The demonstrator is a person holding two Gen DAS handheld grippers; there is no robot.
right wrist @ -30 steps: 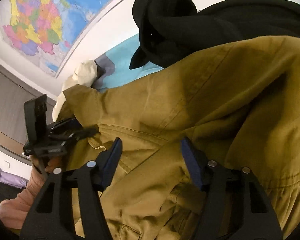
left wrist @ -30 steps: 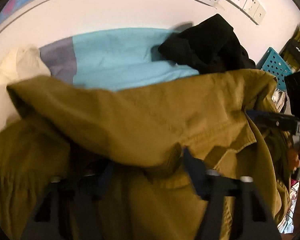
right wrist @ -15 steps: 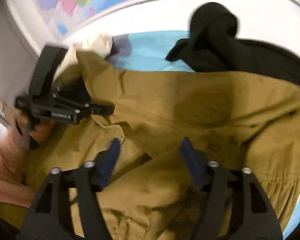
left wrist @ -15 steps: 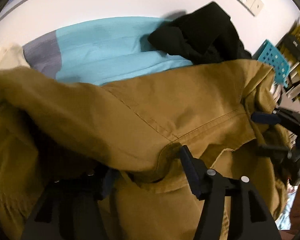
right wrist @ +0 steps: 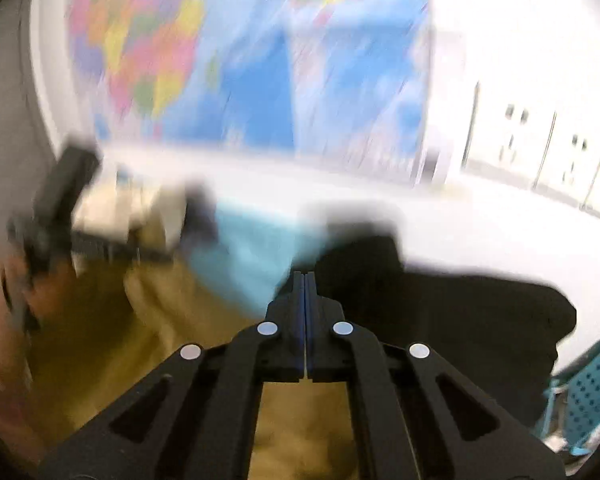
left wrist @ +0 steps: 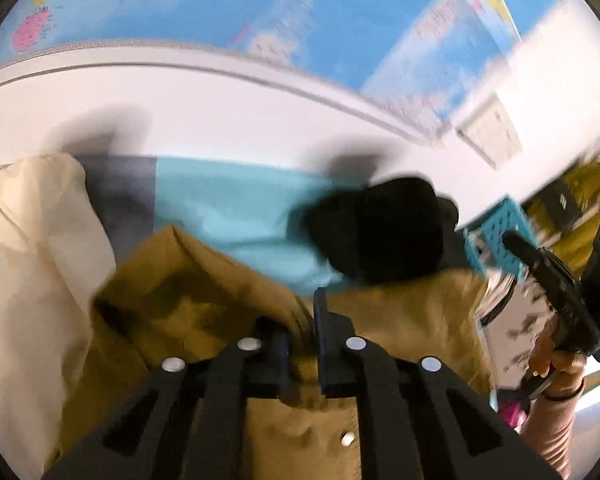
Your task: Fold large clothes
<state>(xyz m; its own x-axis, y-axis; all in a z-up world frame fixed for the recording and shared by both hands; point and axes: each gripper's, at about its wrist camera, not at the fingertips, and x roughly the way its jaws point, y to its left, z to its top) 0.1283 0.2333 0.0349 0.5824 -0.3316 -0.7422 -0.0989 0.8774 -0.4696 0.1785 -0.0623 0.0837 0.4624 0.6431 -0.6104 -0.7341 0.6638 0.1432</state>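
Observation:
An olive-brown jacket (left wrist: 204, 300) lies bunched on the white table and hangs below both grippers. My left gripper (left wrist: 302, 320) is shut on a fold of the jacket, with cloth pinched between its fingers. My right gripper (right wrist: 305, 280) has its jaws pressed together; the jacket (right wrist: 148, 320) hangs under it, but the blurred view does not show cloth between the tips. The right gripper also shows at the right of the left wrist view (left wrist: 556, 280), and the left gripper shows blurred at the left of the right wrist view (right wrist: 52, 216).
A light blue and grey garment (left wrist: 228, 208), a black garment (left wrist: 380, 232) and a cream garment (left wrist: 28, 248) lie on the white table (left wrist: 220, 120). A teal basket (left wrist: 500, 228) stands at the right. A world map (left wrist: 260, 8) and wall sockets (right wrist: 540, 140) are behind.
Both grippers have closed from open. Both have lifted and tilted up, so the wall map now fills the upper views. The jacket is gathered up with them.

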